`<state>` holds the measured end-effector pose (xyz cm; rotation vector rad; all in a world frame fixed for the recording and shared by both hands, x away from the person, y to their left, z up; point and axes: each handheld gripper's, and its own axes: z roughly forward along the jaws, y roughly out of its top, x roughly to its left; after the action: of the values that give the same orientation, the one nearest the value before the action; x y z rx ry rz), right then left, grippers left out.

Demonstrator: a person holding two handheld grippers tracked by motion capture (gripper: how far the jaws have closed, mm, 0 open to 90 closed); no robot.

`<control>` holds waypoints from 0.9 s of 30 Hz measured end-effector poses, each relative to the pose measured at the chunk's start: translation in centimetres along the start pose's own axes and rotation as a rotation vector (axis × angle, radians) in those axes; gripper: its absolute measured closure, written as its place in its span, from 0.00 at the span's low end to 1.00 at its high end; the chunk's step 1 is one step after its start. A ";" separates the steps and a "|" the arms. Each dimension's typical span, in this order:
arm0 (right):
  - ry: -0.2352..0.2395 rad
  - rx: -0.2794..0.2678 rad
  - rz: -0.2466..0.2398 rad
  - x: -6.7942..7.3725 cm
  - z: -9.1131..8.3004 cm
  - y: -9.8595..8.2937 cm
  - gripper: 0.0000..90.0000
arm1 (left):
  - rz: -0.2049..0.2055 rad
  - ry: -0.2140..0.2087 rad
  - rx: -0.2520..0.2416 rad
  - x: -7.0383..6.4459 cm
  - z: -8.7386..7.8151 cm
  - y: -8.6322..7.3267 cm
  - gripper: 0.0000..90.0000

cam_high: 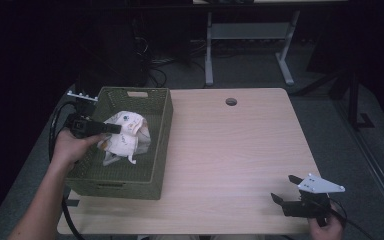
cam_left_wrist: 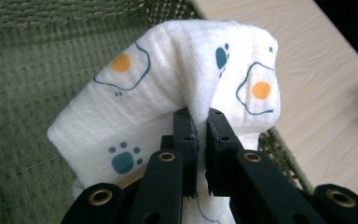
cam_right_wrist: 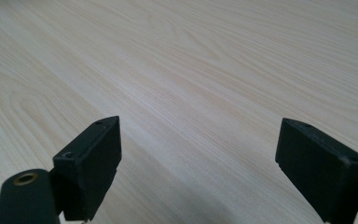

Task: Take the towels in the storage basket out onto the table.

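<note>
A white cloth printed with fried eggs and blue paw marks hangs inside a green woven basket at the table's left. My left gripper is shut on a fold of this cloth, holding it up above the basket floor; the jaws pinch the fabric between them, at the left gripper. My right gripper rests open near the table's front right corner, nothing between its jaws. In the right gripper view, the right gripper stands wide apart over bare wood.
The light wooden table has a round cable hole near its far edge. Black cables trail off the left side. Beyond the table stand a white desk frame and dark floor.
</note>
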<state>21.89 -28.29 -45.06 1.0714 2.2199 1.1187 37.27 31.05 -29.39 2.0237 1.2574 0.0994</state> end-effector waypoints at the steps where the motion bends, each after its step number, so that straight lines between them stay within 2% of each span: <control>1: 0.000 0.000 -0.001 0.0 0.0 0.0 0.16 | 0.006 -0.005 0.005 0.0 -0.1 0.1 0.94; 13: -0.002 0.000 -0.003 0.0 0.0 0.0 0.16 | -0.023 -0.044 -0.049 0.0 -0.8 0.4 0.94; 27: -0.005 -0.002 0.000 0.0 0.0 0.0 0.16 | -0.006 -0.081 -0.085 -1.1 -1.8 1.7 0.94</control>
<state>21.90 -28.33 -45.03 1.0723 2.2147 1.1168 37.19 30.69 -26.72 1.9320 1.1890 0.0667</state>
